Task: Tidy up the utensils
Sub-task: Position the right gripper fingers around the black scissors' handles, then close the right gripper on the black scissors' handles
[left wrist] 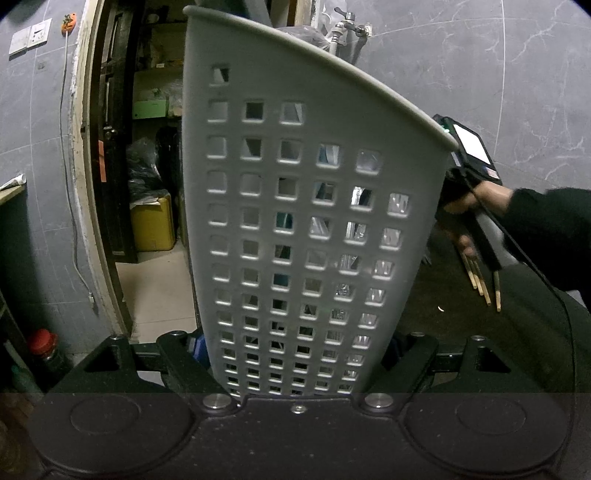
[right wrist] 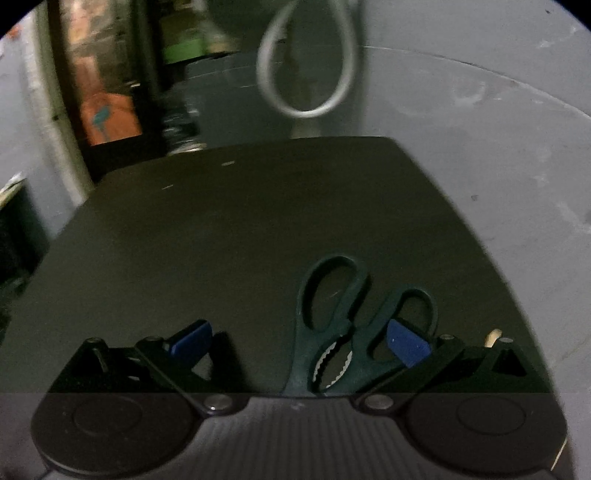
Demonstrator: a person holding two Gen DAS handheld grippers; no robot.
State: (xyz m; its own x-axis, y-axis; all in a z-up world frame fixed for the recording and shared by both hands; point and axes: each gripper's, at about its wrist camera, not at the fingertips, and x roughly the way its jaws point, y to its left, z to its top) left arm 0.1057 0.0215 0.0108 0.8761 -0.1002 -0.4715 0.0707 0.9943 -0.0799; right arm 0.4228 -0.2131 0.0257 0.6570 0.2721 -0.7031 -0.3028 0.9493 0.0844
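Observation:
A grey perforated plastic utensil holder (left wrist: 295,221) fills the left wrist view, leaning to the left. My left gripper (left wrist: 299,354) is shut on its lower end. Shiny utensils show through its holes. To its right, a person's hand (left wrist: 487,195) holds the other gripper, and several wooden chopsticks (left wrist: 480,284) show just below it; I cannot tell whether they are held. In the right wrist view, dark green-handled scissors (right wrist: 332,306) lie on the dark table (right wrist: 221,221), handles pointing away. My right gripper (right wrist: 299,341) is open around them, its blue pads (right wrist: 406,343) wide apart.
A doorway at the left opens onto a storeroom with a yellow container (left wrist: 153,221) on the floor. A tap (left wrist: 347,26) and a grey hose loop (right wrist: 306,62) hang on the grey tiled wall behind the table. A red-capped bottle (left wrist: 42,341) stands low at the left.

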